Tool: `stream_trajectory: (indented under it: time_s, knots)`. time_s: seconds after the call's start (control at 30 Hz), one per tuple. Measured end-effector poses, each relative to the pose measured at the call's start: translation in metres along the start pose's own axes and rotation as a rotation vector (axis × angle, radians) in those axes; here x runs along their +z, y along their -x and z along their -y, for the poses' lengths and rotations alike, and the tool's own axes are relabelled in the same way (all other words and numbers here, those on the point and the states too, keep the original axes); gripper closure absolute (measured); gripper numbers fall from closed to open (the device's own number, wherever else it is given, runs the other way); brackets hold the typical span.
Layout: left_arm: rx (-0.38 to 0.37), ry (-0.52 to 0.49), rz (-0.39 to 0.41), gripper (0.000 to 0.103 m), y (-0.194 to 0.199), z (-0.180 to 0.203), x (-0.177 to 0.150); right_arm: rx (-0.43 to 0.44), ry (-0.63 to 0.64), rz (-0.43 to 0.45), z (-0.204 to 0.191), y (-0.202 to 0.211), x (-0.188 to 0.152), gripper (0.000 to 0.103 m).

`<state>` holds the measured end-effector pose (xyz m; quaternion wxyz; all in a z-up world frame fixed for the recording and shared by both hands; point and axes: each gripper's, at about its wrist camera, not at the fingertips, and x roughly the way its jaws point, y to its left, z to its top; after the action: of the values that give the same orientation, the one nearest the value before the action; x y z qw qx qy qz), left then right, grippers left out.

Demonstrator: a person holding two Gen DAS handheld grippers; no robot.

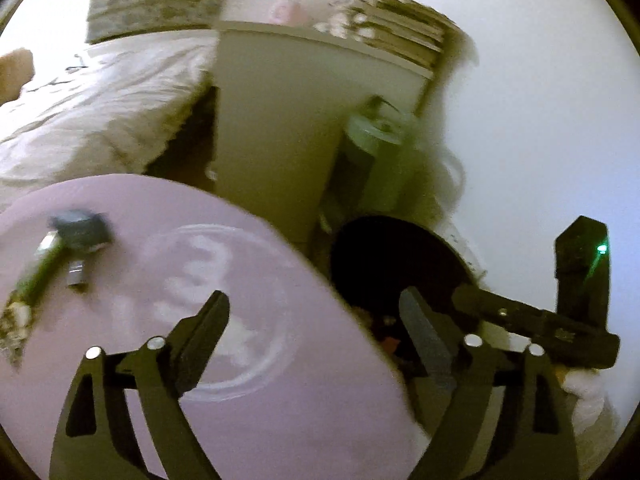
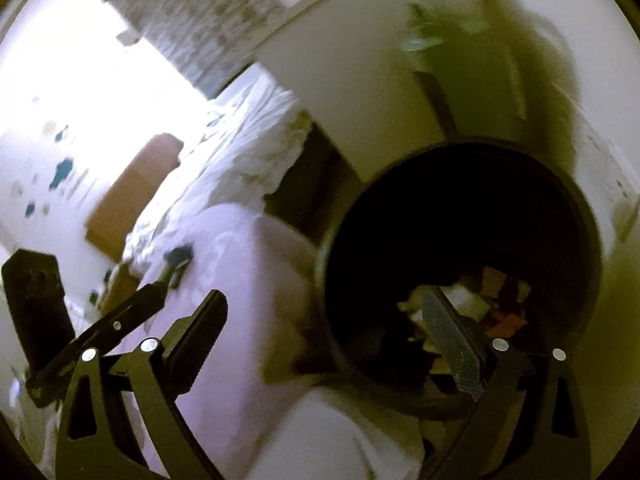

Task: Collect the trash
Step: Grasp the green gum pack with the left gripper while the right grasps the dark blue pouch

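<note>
A round black trash bin stands on the floor beside a pale pink round table; it also shows in the left wrist view. Crumpled paper and coloured scraps lie in the bin. My right gripper is open and empty, with its right finger over the bin's mouth. My left gripper is open and empty over the table's right edge. On the table's left lie a green stick-like wrapper, a dark small box and a small grey piece.
A white cabinet with stacked books stands behind the table. A green cylinder leans beside it. A bed with white sheets is at the left. A brown box lies on the bed.
</note>
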<state>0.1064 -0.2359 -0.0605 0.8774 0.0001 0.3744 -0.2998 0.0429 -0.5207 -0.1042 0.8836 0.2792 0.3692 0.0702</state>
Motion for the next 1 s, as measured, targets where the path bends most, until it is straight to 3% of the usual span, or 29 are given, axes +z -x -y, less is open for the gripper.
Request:
stream_trajectory:
  time_s: [0.3, 0.47, 0.6, 0.73, 1.0]
  knots:
    - [0.2, 0.071, 0.068, 0.01, 0.044, -0.105, -0.004, 0.087, 0.28, -0.082, -0.12, -0.055, 0.013, 0.008]
    - [0.271, 0.038, 0.04, 0.011, 0.043, -0.157, 0.007, 0.118, 0.415, -0.122, -0.185, -0.103, 0.031, 0.013]
    - [0.287, -0.001, -0.016, 0.013, 0.026, -0.185, 0.013, 0.123, 0.507, -0.172, -0.223, -0.15, 0.04, 0.019]
    - [0.289, -0.023, -0.069, 0.026, 0.004, -0.208, 0.017, 0.118, 0.577, -0.237, -0.252, -0.202, 0.047, 0.024]
    - [0.242, -0.074, -0.154, 0.034, -0.024, -0.219, 0.016, 0.09, 0.652, -0.346, -0.273, -0.272, 0.051, 0.034]
